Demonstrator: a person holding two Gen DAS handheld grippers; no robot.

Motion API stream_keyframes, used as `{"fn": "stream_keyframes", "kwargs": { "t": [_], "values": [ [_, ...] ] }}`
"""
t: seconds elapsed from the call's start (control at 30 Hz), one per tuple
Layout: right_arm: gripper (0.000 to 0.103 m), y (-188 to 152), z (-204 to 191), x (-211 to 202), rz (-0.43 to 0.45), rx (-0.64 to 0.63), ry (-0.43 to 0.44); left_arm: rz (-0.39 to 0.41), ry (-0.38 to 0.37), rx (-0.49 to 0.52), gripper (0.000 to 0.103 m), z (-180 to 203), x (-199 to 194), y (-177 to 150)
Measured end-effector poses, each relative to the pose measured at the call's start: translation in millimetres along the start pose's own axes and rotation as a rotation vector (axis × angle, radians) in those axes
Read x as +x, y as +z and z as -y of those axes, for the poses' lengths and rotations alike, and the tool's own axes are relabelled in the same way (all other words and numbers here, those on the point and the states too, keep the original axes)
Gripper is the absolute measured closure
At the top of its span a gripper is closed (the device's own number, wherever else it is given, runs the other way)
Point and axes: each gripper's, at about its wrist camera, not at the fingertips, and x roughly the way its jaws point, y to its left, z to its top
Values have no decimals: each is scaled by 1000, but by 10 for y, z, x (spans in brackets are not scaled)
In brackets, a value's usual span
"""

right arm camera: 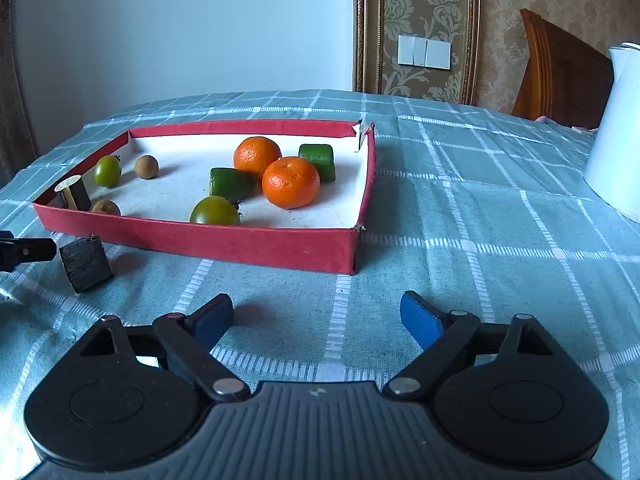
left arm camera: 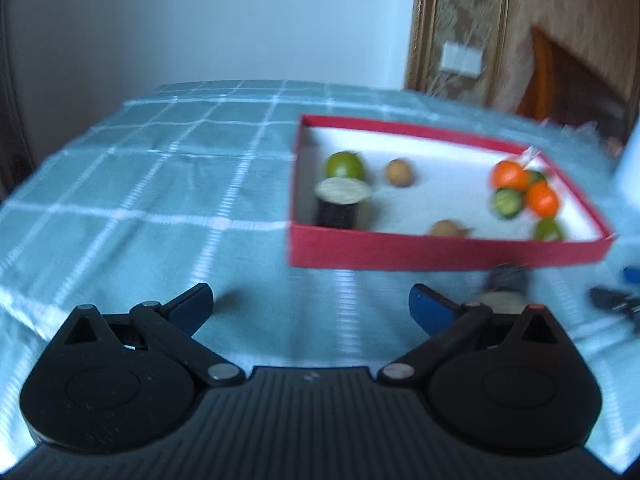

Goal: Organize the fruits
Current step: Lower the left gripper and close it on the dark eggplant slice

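A red box (right arm camera: 256, 242) with a white floor sits on the checked cloth and holds two oranges (right arm camera: 291, 182), green fruits (right arm camera: 107, 171), cucumber pieces (right arm camera: 318, 160), brown longans (right arm camera: 146, 167) and a dark sugarcane piece (right arm camera: 76, 193). A second dark sugarcane piece (right arm camera: 85, 264) lies on the cloth outside the box's near wall. My right gripper (right arm camera: 318, 316) is open and empty in front of the box. My left gripper (left arm camera: 310, 304) is open and empty, with the box (left arm camera: 440, 250) ahead to its right. The left view is blurred.
A white kettle (right arm camera: 618, 132) stands at the right. A wooden chair (right arm camera: 560, 76) and patterned wall are behind the table. The left gripper's tip (right arm camera: 28, 250) shows at the right view's left edge. The teal cloth (left arm camera: 160, 184) spreads left of the box.
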Motion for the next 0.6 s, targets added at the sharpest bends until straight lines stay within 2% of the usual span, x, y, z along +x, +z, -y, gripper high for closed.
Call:
{"fn": "stream_keyframes", "kwargs": {
  "t": [0.07, 0.17, 0.27, 0.5, 0.6],
  "values": [
    [9, 2, -6, 4, -2, -4, 3, 16, -39, 4, 0, 98, -96, -13],
    [9, 3, -3, 5, -2, -2, 4, 45, -52, 52, 0, 332, -199, -5],
    [9, 4, -4, 8, -2, -1, 6, 43, -109, 81, 0, 515, -220, 26],
    [8, 5, -7, 10, -3, -3, 5, 27, -126, 116, 0, 660, -104, 7],
    [8, 5, -10, 11, -3, -3, 5, 17, -118, 132, 5, 684, -57, -6]
  ]
}}
